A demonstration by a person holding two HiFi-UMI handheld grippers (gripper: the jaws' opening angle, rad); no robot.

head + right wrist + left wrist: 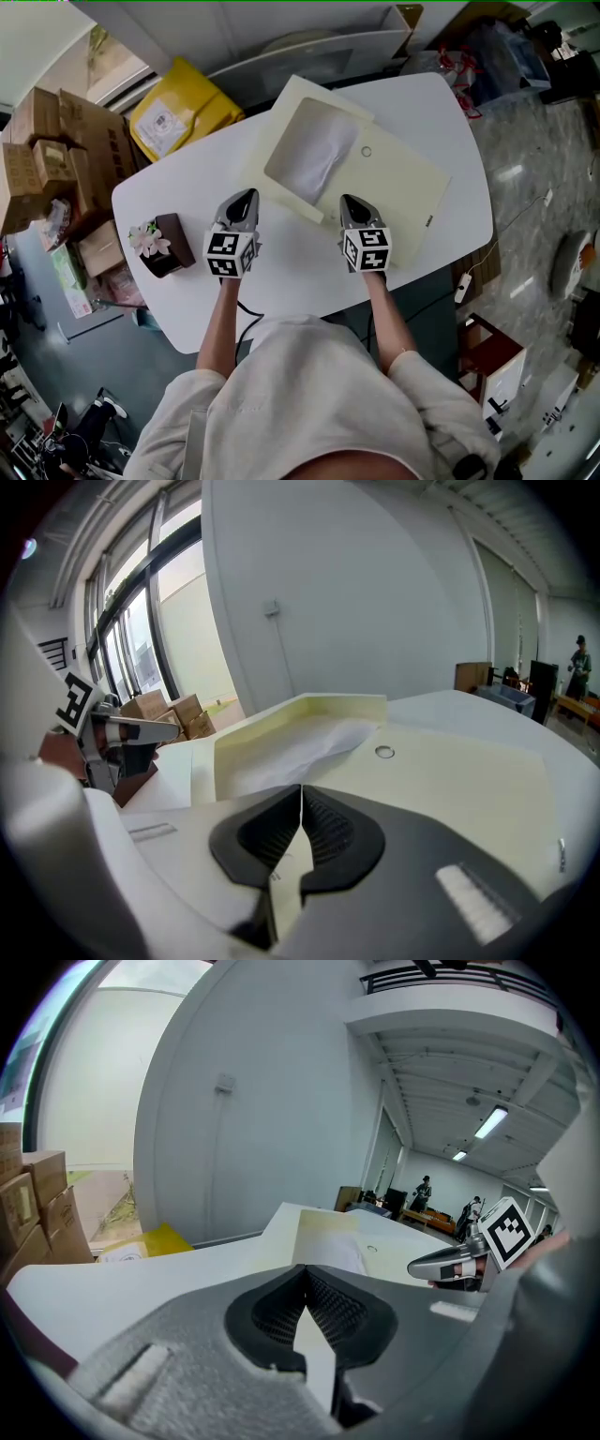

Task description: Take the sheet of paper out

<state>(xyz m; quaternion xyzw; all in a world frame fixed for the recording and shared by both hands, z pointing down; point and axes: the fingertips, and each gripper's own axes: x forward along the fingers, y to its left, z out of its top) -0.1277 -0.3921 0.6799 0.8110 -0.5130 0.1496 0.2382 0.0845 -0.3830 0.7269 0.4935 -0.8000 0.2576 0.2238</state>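
The left claw [246, 195] has its two jaws together with nothing between them, and the right claw [350, 200] is just the same, pinched closed and empty. There are two claws in all, one in each hand, side by side and apart over the near half of one white table [187, 183]. The left one is above bare tabletop, just beside the near corner of the one cream folder [398, 192]. The right one is above the folder's near edge. The folder lies open, and one white sheet of paper [314, 155], a little crumpled, rests inside its opening beyond both claws, touched by neither. One round snap [366, 151] sits just right of the opening. One brown box with a flower [167, 246] stands at the table's left edge. Past the table lie one yellow bag [178, 117] and several cardboard boxes [66, 141].
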